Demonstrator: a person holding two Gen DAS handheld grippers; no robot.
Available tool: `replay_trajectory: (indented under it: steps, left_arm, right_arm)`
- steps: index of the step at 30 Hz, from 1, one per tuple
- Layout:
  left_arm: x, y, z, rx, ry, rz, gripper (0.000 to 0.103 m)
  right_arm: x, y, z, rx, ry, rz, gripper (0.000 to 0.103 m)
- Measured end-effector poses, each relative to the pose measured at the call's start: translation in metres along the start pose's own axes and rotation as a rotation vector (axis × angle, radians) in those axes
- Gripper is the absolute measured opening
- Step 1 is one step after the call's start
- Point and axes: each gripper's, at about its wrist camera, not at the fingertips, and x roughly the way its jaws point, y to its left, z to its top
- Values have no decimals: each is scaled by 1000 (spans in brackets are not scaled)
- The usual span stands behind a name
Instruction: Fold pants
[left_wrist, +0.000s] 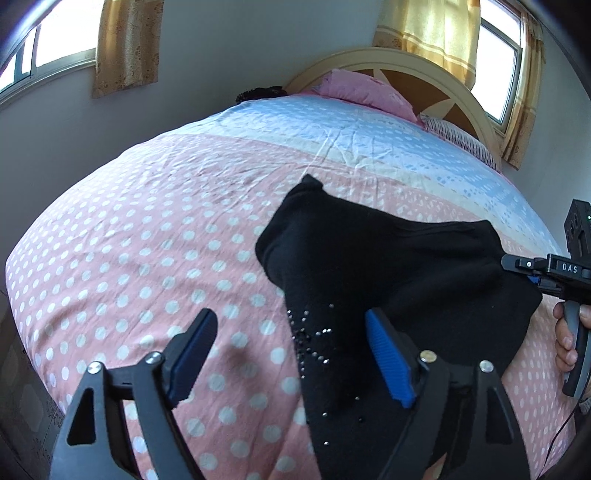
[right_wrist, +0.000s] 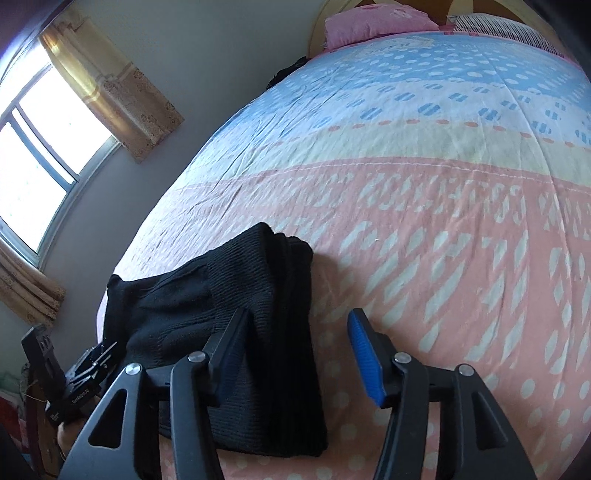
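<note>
Black pants (left_wrist: 388, 266) with small shiny studs lie folded in a bundle on the bed's pink dotted sheet (left_wrist: 147, 240). My left gripper (left_wrist: 291, 332) is open just above the near left part of the pants, its right finger over the fabric. In the right wrist view the pants (right_wrist: 236, 295) lie to the left. My right gripper (right_wrist: 299, 339) is open, its left finger over the bundle's right edge and its right finger over bare sheet (right_wrist: 443, 258). The right gripper also shows at the right edge of the left wrist view (left_wrist: 546, 269).
A pink pillow (left_wrist: 362, 88) and a striped pillow (left_wrist: 458, 136) lie at the headboard (left_wrist: 406, 62). A dark item (left_wrist: 262, 94) sits at the far bed edge. Windows with yellow curtains (left_wrist: 129, 44) line the walls. The bed drops off at left.
</note>
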Motion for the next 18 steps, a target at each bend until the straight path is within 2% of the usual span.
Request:
replay_trajectory:
  steps: [2, 4, 6, 8, 12, 16, 18]
  left_arm:
    - [-7, 4, -3, -16, -4, 2, 87]
    - [-18, 6, -3, -27, -28, 38, 87]
    - [-37, 6, -2, -28, -92, 112, 87]
    - [-59, 4, 0, -41, -154, 139, 87]
    - [-100, -4, 8, -61, -253, 105, 90]
    - [-135, -22, 15, -27, -328, 75, 98]
    - [-150, -30, 16, -15, -358, 51, 98]
  right_arm:
    - [-8, -5, -4, 32, -28, -4, 57]
    - [-24, -4, -12, 41, -70, -46, 57]
    - [-47, 1, -23, 41, -126, -104, 57]
    - [-74, 11, -35, 32, -185, -138, 57]
    - [-128, 43, -62, -29, -303, -195, 57]
    - [-171, 83, -86, -112, -393, -212, 59]
    - [-186, 102, -95, -160, -428, -234, 59]
